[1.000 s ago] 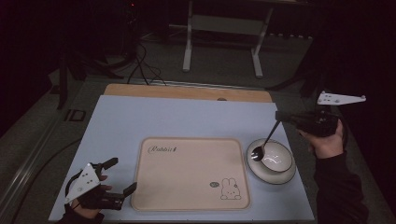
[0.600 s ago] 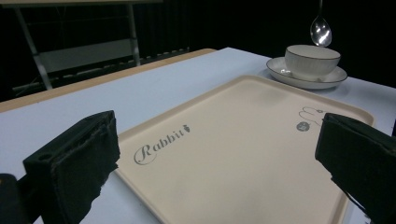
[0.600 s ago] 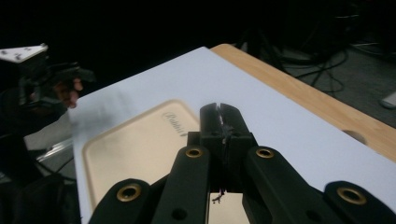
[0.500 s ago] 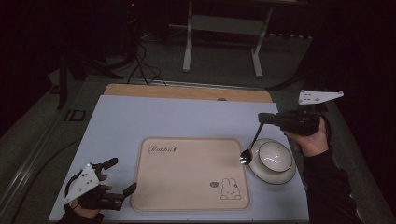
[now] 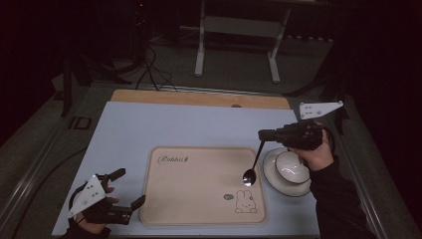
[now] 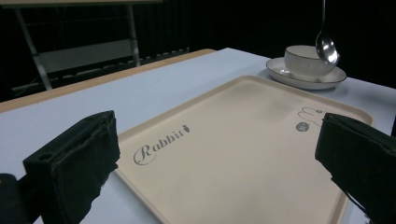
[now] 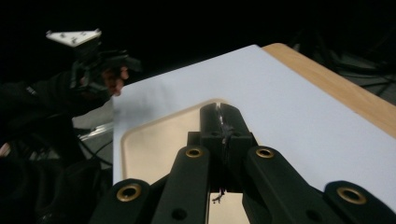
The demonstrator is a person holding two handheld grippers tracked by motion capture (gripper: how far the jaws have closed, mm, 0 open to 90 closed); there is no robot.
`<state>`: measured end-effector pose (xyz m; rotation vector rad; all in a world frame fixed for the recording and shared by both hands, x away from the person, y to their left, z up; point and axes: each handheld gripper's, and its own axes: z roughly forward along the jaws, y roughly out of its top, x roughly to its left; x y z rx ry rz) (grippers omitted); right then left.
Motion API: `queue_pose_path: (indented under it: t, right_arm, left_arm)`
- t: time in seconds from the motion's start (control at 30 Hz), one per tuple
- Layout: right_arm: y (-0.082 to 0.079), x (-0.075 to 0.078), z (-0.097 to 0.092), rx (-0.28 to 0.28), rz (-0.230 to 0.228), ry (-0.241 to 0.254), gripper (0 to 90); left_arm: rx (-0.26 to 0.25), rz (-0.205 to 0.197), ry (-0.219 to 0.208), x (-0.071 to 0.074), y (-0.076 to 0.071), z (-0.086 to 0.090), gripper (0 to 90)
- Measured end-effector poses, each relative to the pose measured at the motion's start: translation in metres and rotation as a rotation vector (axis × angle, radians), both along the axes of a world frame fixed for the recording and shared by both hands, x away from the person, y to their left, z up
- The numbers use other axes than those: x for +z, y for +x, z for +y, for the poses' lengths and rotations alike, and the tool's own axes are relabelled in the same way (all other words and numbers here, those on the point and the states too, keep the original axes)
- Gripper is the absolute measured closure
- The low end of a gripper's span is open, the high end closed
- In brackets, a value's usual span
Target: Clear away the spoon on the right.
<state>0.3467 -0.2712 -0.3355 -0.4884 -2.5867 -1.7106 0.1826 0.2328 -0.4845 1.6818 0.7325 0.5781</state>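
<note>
Right claw [image 5: 264,135], jaws pressed together on a spoon [image 5: 253,167] handle, holds the bowl end hanging over the beige tray [image 5: 199,209]'s right edge, beside the cup [image 5: 292,164] on its saucer [image 5: 272,174]. Lowering gently should prevent bouncing. Left claw [image 5: 127,188] rests spread at the tray's left corner, forearm low.

Spoon [image 6: 326,45] handle cut off by top edge in left gripper view; right gripper [image 7: 219,122] hides it in its own view.
</note>
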Motion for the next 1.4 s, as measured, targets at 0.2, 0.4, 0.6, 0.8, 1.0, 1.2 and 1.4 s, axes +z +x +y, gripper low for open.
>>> queue_pose_path:
  t: [0.2, 0.4, 0.6, 0.8, 1.0, 1.2, 1.4]
  right_arm:
    - [0.000, -0.012, 0.011, 0.067, 0.013, -0.009, 89.7]
    - [-0.002, -0.033, 0.024, 0.130, 0.056, -0.019, 89.7]
    - [0.000, -0.053, 0.031, 0.160, 0.096, -0.033, 89.7]
    - [0.002, -0.070, 0.039, 0.179, 0.130, -0.039, 89.7]
    - [0.004, -0.084, 0.048, 0.207, 0.155, -0.056, 89.7]
    - [0.010, -0.094, 0.052, 0.203, 0.173, -0.064, 89.6]
    - [0.013, -0.103, 0.052, 0.193, 0.181, -0.061, 89.5]
  left_arm:
    - [0.000, 0.000, -0.005, 0.000, 0.000, 0.000, 0.0]
    - [0.004, 0.004, -0.012, 0.000, 0.000, 0.001, 0.0]
    - [0.000, 0.002, -0.004, 0.000, 0.000, 0.000, 0.0]
    - [0.000, 0.003, -0.006, 0.000, 0.000, 0.000, 0.0]
    - [0.000, 0.005, -0.007, 0.000, 0.000, 0.000, 0.0]
    - [-0.001, 0.006, -0.008, 0.000, 0.001, 0.000, 0.0]
    - [0.000, 0.008, -0.010, 0.000, 0.001, 0.001, 0.0]
